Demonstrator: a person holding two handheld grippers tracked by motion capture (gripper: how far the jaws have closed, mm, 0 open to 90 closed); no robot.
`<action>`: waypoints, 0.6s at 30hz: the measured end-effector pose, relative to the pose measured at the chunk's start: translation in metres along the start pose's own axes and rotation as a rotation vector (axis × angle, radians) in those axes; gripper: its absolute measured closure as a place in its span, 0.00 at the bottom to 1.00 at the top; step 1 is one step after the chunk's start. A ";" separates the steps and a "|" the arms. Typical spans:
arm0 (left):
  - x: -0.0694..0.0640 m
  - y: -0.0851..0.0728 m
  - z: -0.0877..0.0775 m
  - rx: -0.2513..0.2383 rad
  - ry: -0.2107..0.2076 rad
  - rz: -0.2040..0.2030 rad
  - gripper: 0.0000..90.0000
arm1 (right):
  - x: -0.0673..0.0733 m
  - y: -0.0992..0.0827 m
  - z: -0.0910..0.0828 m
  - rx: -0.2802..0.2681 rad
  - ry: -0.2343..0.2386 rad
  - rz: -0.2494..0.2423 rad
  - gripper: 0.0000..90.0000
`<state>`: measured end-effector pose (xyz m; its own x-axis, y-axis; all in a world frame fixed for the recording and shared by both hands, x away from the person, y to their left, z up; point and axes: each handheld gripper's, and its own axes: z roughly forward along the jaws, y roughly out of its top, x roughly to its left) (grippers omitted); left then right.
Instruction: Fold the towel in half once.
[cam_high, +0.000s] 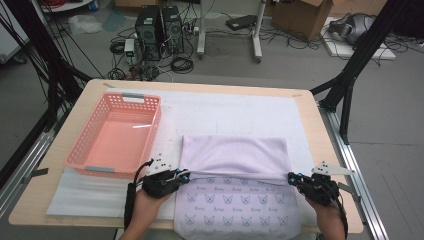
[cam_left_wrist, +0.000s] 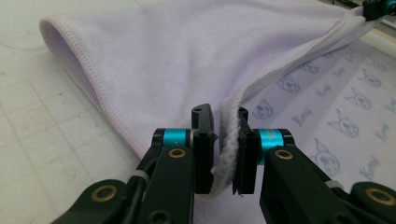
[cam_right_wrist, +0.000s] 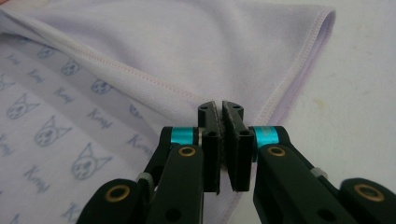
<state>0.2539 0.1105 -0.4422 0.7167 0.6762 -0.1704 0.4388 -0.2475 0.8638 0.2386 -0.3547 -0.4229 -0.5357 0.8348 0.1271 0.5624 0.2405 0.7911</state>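
Two grippers hold a purple cloth by its folded edge

The left gripper (cam_high: 184, 175) is pinched tight on the hem of the cloth (cam_high: 235, 155), and the right gripper (cam_high: 292, 177) is pinched tight on the other end of the same hem. The cloth lies on the white mat (cam_high: 225, 112), just beside the pink basket (cam_high: 90, 150). It is half folded, and its kitten print faces up near the person. Its long side runs left to right, from one gripper to the other. If one hand pulls harder, the thin hem could slip out, or the fold could go crooked and bunch up.
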 end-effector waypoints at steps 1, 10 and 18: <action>-0.003 -0.001 -0.002 -0.003 0.000 0.004 0.96 | 0.002 -0.002 -0.002 -0.001 0.002 0.000 0.95; -0.027 -0.015 -0.023 -0.008 -0.036 0.019 0.97 | 0.020 -0.021 -0.030 -0.013 -0.010 0.004 0.95; -0.046 -0.032 -0.038 0.016 -0.063 0.004 0.96 | 0.035 -0.040 -0.047 0.009 -0.007 0.010 0.95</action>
<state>0.1861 0.1138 -0.4434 0.7507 0.6305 -0.1972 0.4444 -0.2610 0.8570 0.1679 -0.3588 -0.4217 -0.5254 0.8408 0.1305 0.5735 0.2366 0.7843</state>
